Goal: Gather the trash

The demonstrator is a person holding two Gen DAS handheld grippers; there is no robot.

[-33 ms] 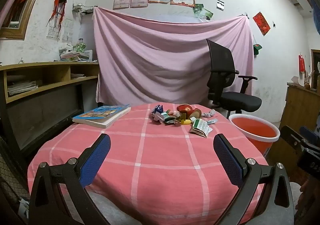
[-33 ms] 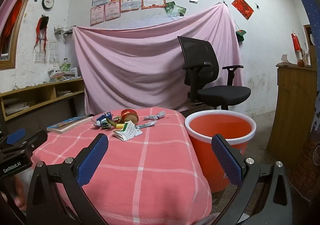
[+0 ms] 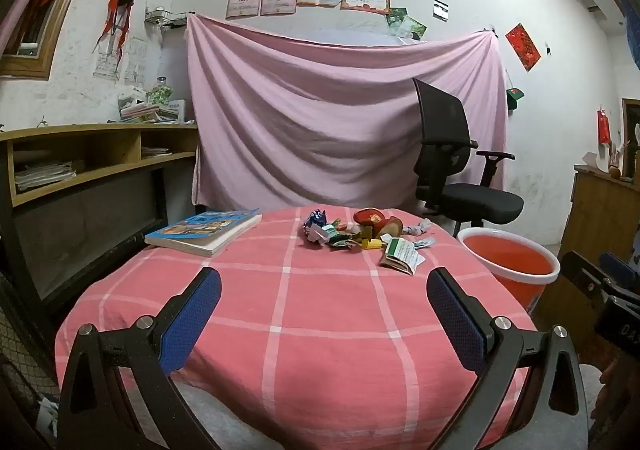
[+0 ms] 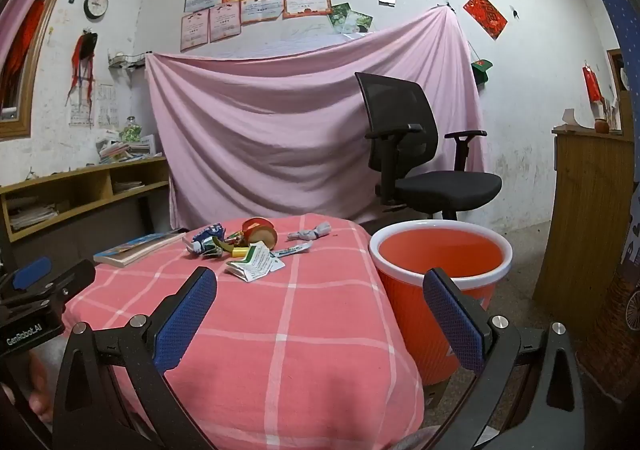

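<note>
A pile of trash [image 3: 356, 232] lies at the far middle of the table with the pink checked cloth [image 3: 280, 314]: crumpled wrappers, a red tape roll [image 4: 260, 231], a white-green packet [image 3: 400, 255] and a grey twisted wrapper [image 4: 311, 232]. The pile also shows in the right wrist view [image 4: 240, 246]. An orange bucket [image 4: 440, 262] stands on the floor right of the table and also shows in the left wrist view [image 3: 508, 264]. My left gripper [image 3: 324, 314] is open and empty over the table's near edge. My right gripper [image 4: 320, 314] is open and empty, between table edge and bucket.
A book [image 3: 204, 230] lies at the table's far left. A black office chair [image 4: 416, 158] stands behind the bucket before a pink sheet [image 3: 340, 122]. Wooden shelves [image 3: 80, 158] run along the left wall. A wooden cabinet [image 4: 588, 210] stands at the right.
</note>
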